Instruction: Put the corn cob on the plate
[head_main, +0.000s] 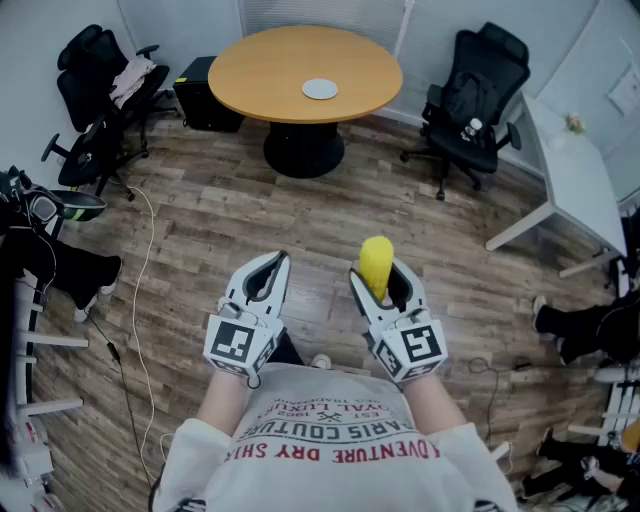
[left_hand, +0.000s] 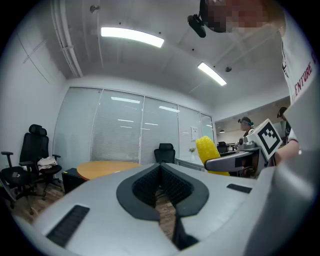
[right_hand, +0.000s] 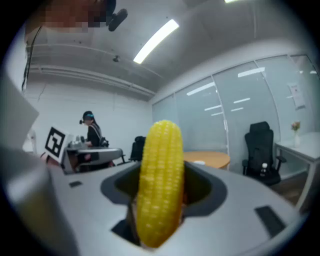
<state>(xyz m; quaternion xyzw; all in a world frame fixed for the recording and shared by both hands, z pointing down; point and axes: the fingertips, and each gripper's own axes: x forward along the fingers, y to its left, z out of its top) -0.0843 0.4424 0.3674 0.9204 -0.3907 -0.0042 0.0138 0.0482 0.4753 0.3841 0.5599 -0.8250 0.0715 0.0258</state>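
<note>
A yellow corn cob (head_main: 376, 265) stands upright between the jaws of my right gripper (head_main: 380, 283), which is shut on it. In the right gripper view the corn cob (right_hand: 160, 182) fills the middle, its tip above the jaws. My left gripper (head_main: 270, 272) is held level beside it, shut, with nothing between its jaws. From the left gripper view the corn cob (left_hand: 208, 151) shows at the right. A small white plate (head_main: 320, 89) lies on the round wooden table (head_main: 270, 75), far ahead of both grippers.
Black office chairs stand at the left (head_main: 100, 95) and right (head_main: 475, 95) of the round table. A white desk (head_main: 575, 170) runs along the right. A cable (head_main: 150, 290) trails over the wooden floor at the left. Another person sits at a desk (right_hand: 92, 135).
</note>
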